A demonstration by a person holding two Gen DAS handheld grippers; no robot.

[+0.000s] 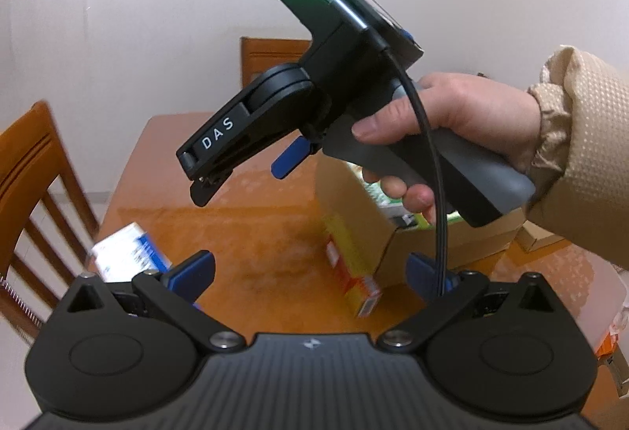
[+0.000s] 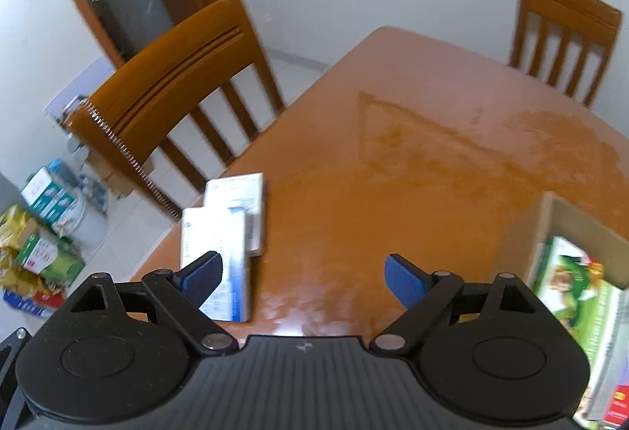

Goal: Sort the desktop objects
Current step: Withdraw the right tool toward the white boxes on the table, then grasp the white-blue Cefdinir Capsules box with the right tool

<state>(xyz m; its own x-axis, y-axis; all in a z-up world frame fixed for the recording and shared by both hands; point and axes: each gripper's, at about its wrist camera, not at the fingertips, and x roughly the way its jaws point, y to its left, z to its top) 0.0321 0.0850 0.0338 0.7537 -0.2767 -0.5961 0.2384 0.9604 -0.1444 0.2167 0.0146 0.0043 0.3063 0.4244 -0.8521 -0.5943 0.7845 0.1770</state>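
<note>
Cardboard box (image 1: pixel 416 245) open on the orange table (image 1: pixel 251 233), right of centre in the left wrist view; inside, green-printed packs, only partly seen behind the hand (image 1: pixel 432 123). Same box (image 2: pixel 566 221) at the right edge of the right wrist view, holding a green pack (image 2: pixel 578 296) that leans against its near wall, more packaging below it, too blurred to read. Yellow-and-red carton (image 1: pixel 350 272) lying on the table, touching the box's left side. White-and-blue packet (image 1: pixel 125 253) near the table's left edge, blurred. In the right wrist view, two such white packets (image 2: pixel 228 233) side by side and overlapping at that left edge, well apart from the box.

Left gripper (image 1: pixel 310 269) low over the table, jaws spread wide, empty, blue pads either side of the yellow carton. Right gripper (image 2: pixel 302 276) likewise wide open and empty, left pad over the nearer white packet. Seen from the left wrist, right gripper (image 1: pixel 204 182) raised above the table in a hand with a tan sleeve (image 1: pixel 582 155), a green light on its body.

Wooden chairs (image 2: pixel 173 76) at the left and far sides. On the floor left of the table, bags and boxes (image 2: pixel 39 233).
</note>
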